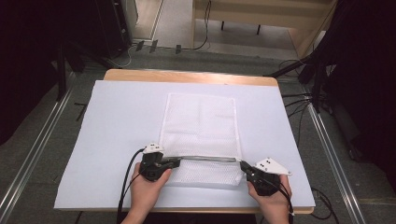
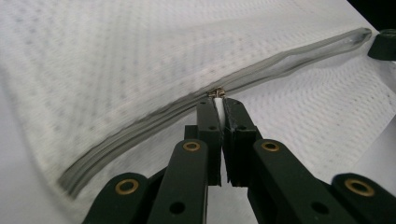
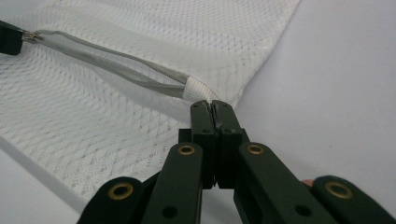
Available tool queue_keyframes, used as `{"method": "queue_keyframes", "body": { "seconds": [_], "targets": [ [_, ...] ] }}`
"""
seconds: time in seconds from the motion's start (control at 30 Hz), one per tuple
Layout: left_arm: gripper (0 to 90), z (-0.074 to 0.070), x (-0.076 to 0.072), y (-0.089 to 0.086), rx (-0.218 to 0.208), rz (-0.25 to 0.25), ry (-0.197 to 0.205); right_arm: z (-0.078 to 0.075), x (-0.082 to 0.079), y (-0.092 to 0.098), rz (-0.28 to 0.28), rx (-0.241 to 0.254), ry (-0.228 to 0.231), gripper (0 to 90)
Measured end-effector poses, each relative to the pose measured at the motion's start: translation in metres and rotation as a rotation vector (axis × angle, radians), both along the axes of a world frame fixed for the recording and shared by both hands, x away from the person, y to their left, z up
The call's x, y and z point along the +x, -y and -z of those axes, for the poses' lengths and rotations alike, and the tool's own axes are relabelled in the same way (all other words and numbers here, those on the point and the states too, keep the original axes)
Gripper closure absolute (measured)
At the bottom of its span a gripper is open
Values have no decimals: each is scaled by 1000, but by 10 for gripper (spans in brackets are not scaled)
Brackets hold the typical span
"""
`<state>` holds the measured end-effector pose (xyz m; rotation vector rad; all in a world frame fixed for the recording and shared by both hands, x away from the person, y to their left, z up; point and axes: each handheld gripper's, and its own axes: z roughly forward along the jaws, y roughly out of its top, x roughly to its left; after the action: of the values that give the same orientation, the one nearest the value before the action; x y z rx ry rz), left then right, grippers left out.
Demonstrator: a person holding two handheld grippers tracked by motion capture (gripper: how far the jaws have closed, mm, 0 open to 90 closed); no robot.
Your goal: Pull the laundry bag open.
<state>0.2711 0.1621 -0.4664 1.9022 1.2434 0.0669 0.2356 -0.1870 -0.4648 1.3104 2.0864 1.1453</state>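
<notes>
Mesh bag (image 1: pixel 201 126) flat on white sheet (image 1: pixel 116 121)

The person's forearms run off the bottom edge of the high view. In the left gripper view, the mesh bag (image 2: pixel 140 56) blurs toward the left, and a white tab between the closed jaws is largely hidden. In the right gripper view, closed jaws hide the pinched bag corner.

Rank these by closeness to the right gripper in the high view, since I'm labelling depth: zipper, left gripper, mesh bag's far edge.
1. Zipper: its end meets the right gripper.
2. Left gripper: at the zipper's other end.
3. Mesh bag's far edge: toward the table's back.
</notes>
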Motion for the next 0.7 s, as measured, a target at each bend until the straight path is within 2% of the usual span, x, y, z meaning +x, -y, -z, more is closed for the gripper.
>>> {"method": "queue_keyframes", "body": {
  "seconds": [0.13, 0.23, 0.43, 0.57, 0.7],
  "targets": [
    [880, 2, -4, -21, 13, -33, 0, 0, 0, 1, 1, 0, -5, 900],
    [880, 3, -5, -31, 7, -47, -6, 1, 0, 1, 3, -2, -8, 900],
    [879, -1, -10, -52, 31, -72, 7, 3, 2, 2, 15, -3, -16, 900],
    [880, 0, -13, -61, 19, -92, -5, 4, 3, 5, 21, -9, -15, 900],
    [880, -2, -17, -63, 14, -86, 2, 5, 3, 7, 32, 0, -18, 900]
  ]
}}
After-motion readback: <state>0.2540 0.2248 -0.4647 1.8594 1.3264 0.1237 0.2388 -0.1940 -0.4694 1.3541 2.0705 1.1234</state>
